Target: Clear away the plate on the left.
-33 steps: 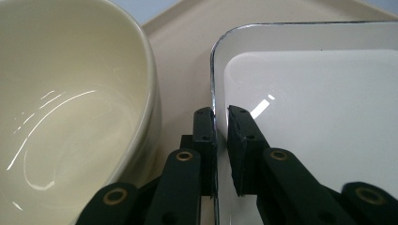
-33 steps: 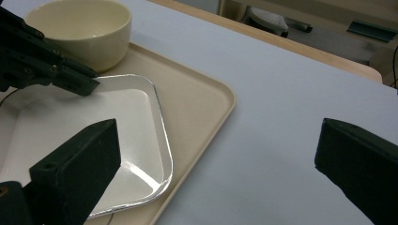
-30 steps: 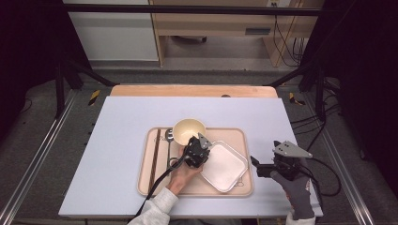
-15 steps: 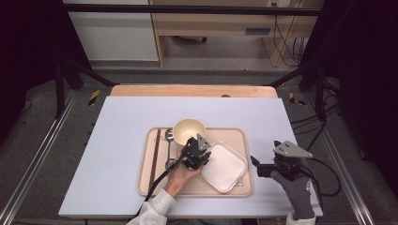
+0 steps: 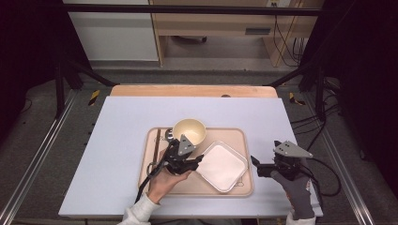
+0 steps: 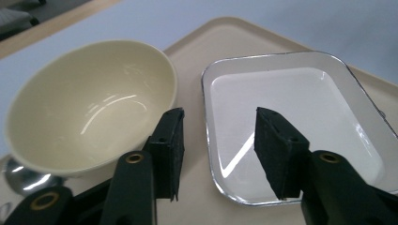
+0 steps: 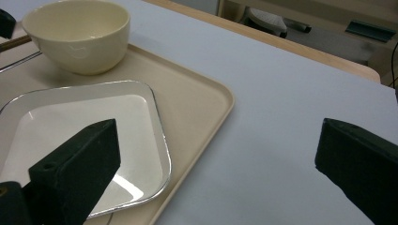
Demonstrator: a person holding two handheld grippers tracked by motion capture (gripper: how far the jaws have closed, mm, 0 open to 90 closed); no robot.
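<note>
Now, high view, going L to R: chopsticks [image 5: 157, 150] lie along the left rim of the tan tray [image 5: 244, 185], w/ a spoon [image 5: 167, 137] just beside the cream bowl [image 5: 189, 131] at the tray's upper left. Left gripper [image 5: 195, 161] sits mid-frame over the tray, between bowl and white square plate [image 5: 221, 166]; its jaws have just been opening and stand about half apart, nothing between them. In the left gripper view the pads [image 6: 170, 145] hang above the tray, bowl [image 6: 89, 105] at left, plate [image 6: 291, 122] at right, neither touched. Plate lies tilted cornerwise in the tray's right half. Right gripper [image 5: 256, 166] is at lower right, off the tray, jaws wide apart and empty.
</note>
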